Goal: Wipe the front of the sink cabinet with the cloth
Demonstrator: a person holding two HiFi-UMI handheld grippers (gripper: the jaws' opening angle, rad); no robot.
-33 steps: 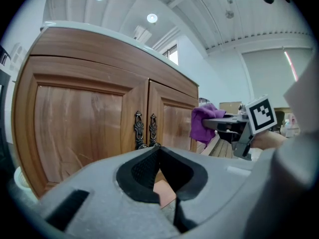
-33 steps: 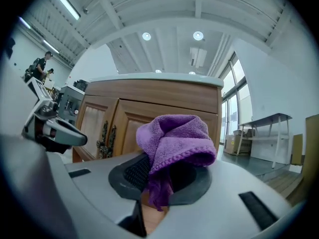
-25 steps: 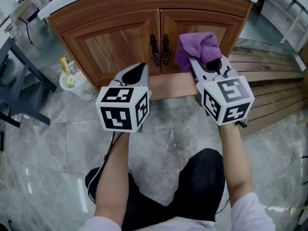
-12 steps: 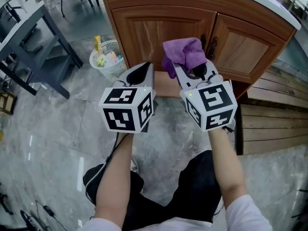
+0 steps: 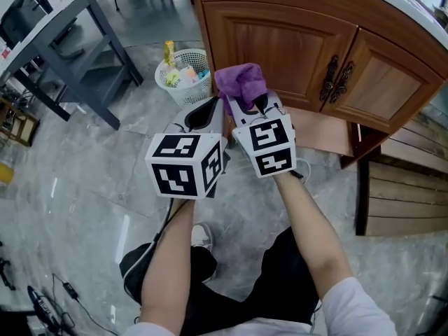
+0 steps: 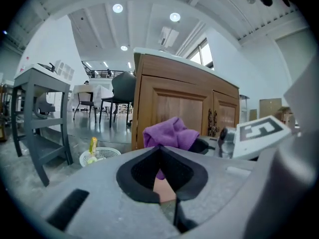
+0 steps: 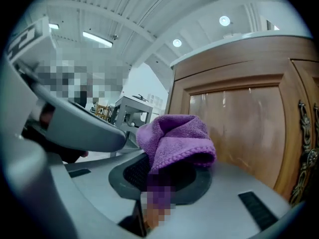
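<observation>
Cloth carried left along the sink cabinet (image 5: 392, 54) front

The right gripper (image 5: 246, 105), clamped on the purple cloth (image 5: 240, 82), has shifted from beside the door handles (image 5: 337, 80) to the left door's (image 5: 280, 44) outer edge. It now sits just beside the left gripper (image 5: 211, 105), where before they were apart.

Left claw (image 5: 211, 108) closed, right claw (image 5: 252, 106) clamped

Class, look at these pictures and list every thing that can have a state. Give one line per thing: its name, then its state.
left gripper: shut, holding nothing
right gripper: shut on the purple cloth
purple cloth: bunched up, clamped in the right gripper
left cabinet door: closed
right cabinet door: closed
wastebasket: upright, with items inside
</observation>
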